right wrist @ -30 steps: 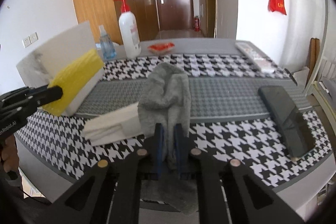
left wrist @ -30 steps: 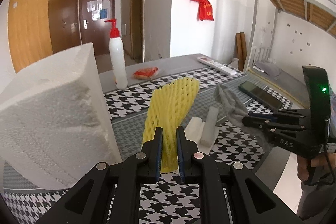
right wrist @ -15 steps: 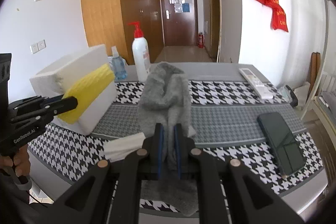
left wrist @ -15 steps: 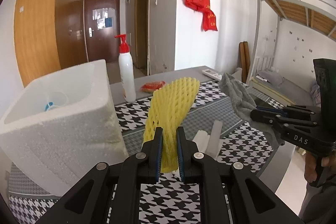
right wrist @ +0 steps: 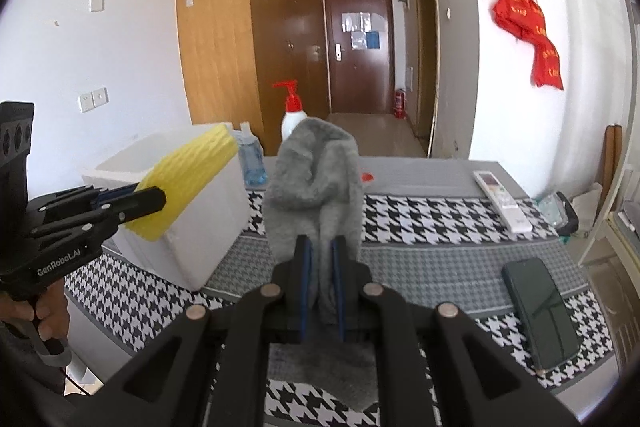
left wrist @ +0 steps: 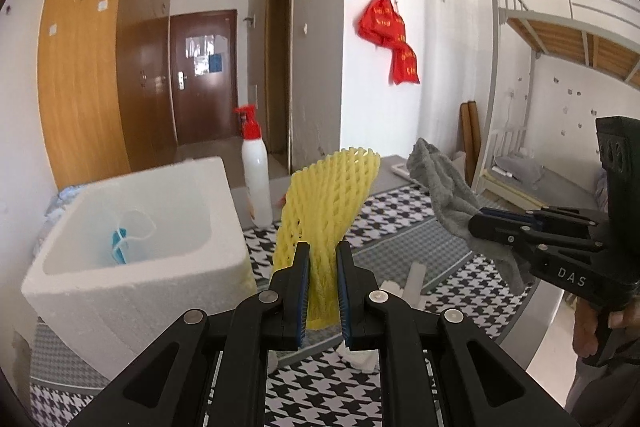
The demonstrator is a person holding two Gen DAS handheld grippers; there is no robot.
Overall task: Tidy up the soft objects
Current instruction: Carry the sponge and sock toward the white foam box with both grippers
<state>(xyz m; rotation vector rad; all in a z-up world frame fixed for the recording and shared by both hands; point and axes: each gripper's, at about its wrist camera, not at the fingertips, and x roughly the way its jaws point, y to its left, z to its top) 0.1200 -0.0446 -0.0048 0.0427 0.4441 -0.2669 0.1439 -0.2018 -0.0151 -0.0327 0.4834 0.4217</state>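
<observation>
My left gripper (left wrist: 322, 255) is shut on a yellow foam fruit net (left wrist: 326, 195), held in the air to the right of a white foam box (left wrist: 132, 267). The box holds a blue face mask (left wrist: 120, 239). My right gripper (right wrist: 320, 251) is shut on a grey sock (right wrist: 316, 171), lifted above the table. In the right wrist view the left gripper (right wrist: 148, 199) holds the net (right wrist: 188, 171) beside the box (right wrist: 192, 227). In the left wrist view the right gripper (left wrist: 476, 223) and sock (left wrist: 440, 179) are at the right. White foam pieces (left wrist: 412, 279) lie on the houndstooth cloth.
A white pump bottle (left wrist: 256, 183) with a red top stands behind the box. A small blue bottle (right wrist: 250, 159), a red packet (right wrist: 367, 177), a remote control (right wrist: 502, 199) and a dark phone (right wrist: 540, 311) lie on the table (right wrist: 420, 259). A bunk bed (left wrist: 560, 39) stands right.
Both grippers have risen well above the table with the net and sock in them. The inside of the foam box and its mask have come into view.
</observation>
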